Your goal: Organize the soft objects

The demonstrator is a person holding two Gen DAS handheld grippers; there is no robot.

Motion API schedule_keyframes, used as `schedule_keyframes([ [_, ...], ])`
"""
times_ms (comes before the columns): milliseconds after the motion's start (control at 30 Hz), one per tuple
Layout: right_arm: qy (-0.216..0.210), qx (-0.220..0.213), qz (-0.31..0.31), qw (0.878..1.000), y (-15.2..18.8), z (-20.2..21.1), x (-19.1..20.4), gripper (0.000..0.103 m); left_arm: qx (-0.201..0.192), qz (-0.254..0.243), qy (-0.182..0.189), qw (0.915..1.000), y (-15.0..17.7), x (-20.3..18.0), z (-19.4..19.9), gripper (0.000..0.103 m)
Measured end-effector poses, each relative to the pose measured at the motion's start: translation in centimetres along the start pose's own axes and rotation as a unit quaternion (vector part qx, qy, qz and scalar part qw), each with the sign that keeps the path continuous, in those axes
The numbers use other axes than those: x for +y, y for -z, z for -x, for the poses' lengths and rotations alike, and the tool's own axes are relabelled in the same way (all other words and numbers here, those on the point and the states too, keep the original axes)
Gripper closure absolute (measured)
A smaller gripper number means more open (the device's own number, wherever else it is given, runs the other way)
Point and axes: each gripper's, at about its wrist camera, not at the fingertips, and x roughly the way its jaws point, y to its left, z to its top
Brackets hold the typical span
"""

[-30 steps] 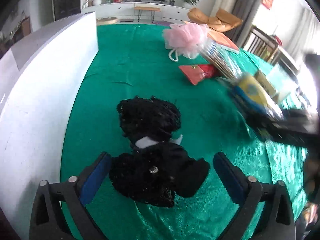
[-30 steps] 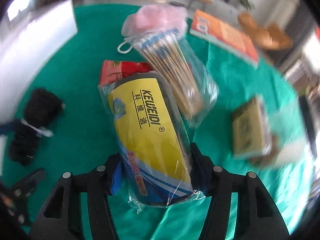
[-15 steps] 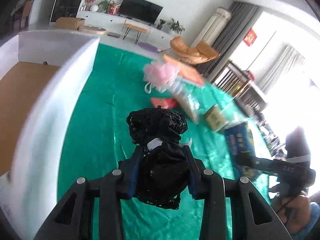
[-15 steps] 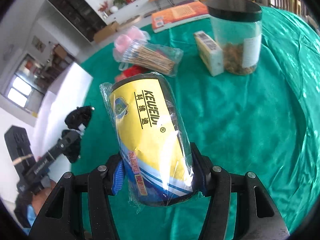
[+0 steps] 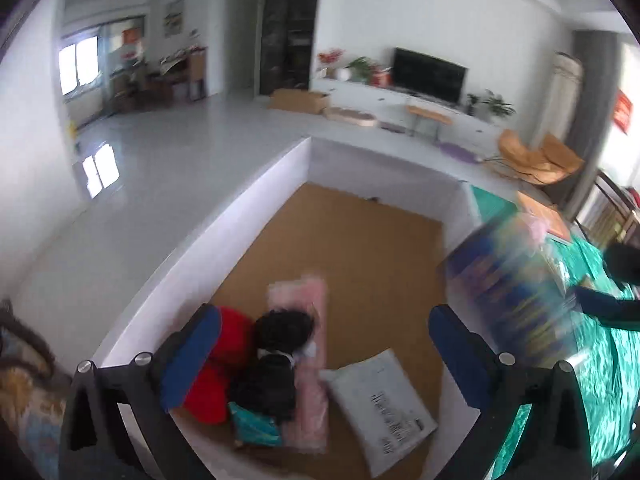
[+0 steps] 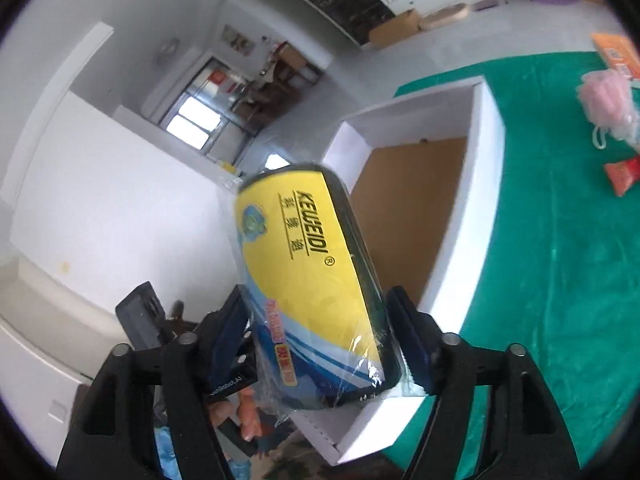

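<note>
My left gripper (image 5: 320, 356) is open and empty above the white box (image 5: 240, 216). The black mesh puff (image 5: 276, 360) lies inside the box beside a red soft item (image 5: 228, 336), a pink pack (image 5: 308, 320) and a white pouch (image 5: 384, 396). My right gripper (image 6: 324, 344) is shut on a yellow and blue wrapped sponge pack (image 6: 308, 276), held over the near end of the white box (image 6: 476, 216). The pack appears blurred at the right of the left wrist view (image 5: 508, 280).
A pink bath puff (image 6: 608, 100), a red packet (image 6: 624, 176) and an orange book (image 6: 616, 52) lie on the green tablecloth (image 6: 560, 280) to the right of the box. The box has a brown floor (image 5: 360, 248).
My left gripper swung over the box, opened and let the black puff go; it now lies in the box. My right gripper carried the sponge pack from the table to over the box.
</note>
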Motion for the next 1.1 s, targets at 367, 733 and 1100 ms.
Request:
schedule_keyframes([
  [367, 0.425, -0.110, 0.012, 0.898, 9.7, 11.3, -18.0, 0.024, 0.017, -0.075, 0.217, 0.9732, 4.7, -15.2, -0.1, 0.000],
  [733, 0.537, -0.164, -0.076, 0.824, 14.6, 20.4, -27.0, 0.024, 0.120, -0.215, 0.217, 0.9447, 13.1, -34.3, -11.7, 0.000],
  [1100, 0.530, -0.167, -0.090, 0.826, 16.5, 19.9, -25.5, 0.023, 0.108, -0.264, 0.157, 0.9456, 14.7, -36.2, -13.7, 0.000],
])
